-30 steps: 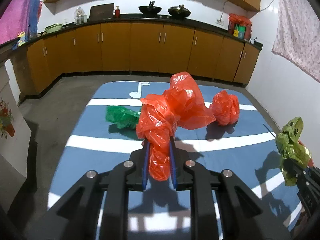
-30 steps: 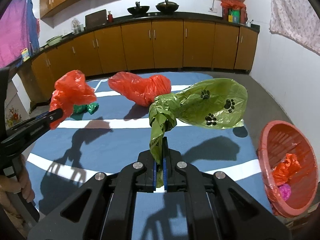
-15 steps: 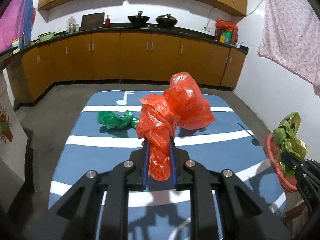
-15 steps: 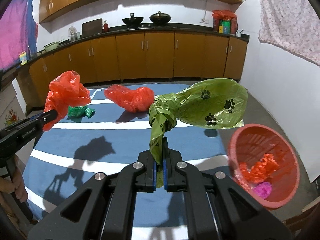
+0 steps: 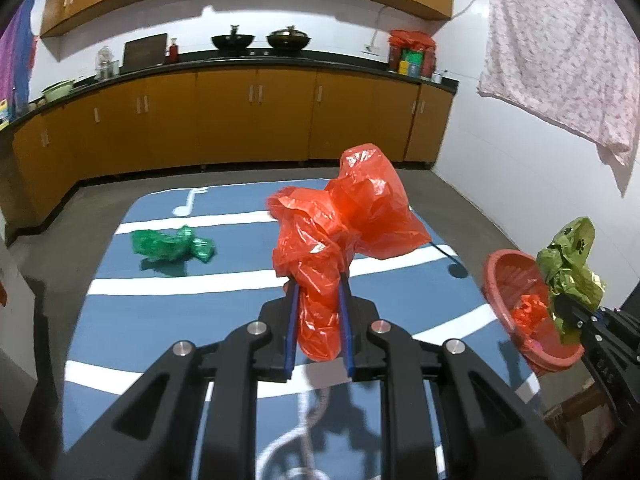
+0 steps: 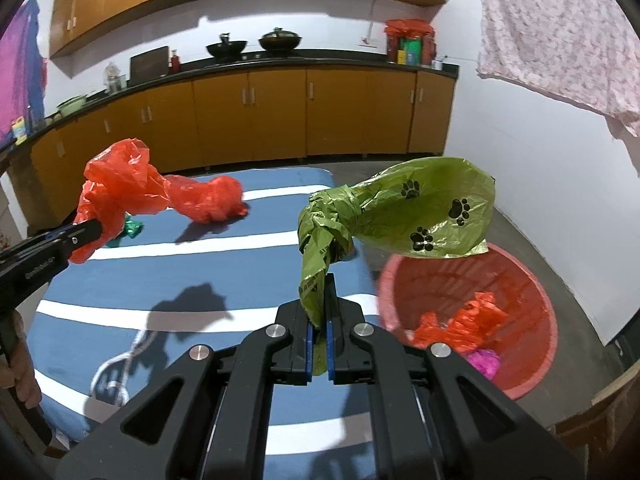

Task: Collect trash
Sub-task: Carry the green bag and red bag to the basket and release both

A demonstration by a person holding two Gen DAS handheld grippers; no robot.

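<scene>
My left gripper [image 5: 319, 292] is shut on a crumpled red plastic bag [image 5: 344, 220] and holds it above the blue striped mat [image 5: 224, 300]; the bag also shows in the right wrist view [image 6: 116, 192]. My right gripper [image 6: 319, 300] is shut on a green paw-print bag [image 6: 400, 212] and holds it over the near edge of the red basket [image 6: 532, 292], which holds red and pink trash. A second red bag [image 6: 212, 204] and a small dark green bag [image 5: 172, 244] lie on the mat.
The basket [image 5: 496, 276] stands on the floor at the mat's right edge, near the white wall. Orange kitchen cabinets [image 5: 256, 116] run along the back. A patterned cloth [image 6: 560, 28] hangs at the upper right. A white cord [image 6: 116, 372] lies on the mat's near part.
Both grippers have moved right with their bags. The basket has come closer and more central in the right wrist view, with the green bag now over its edge.
</scene>
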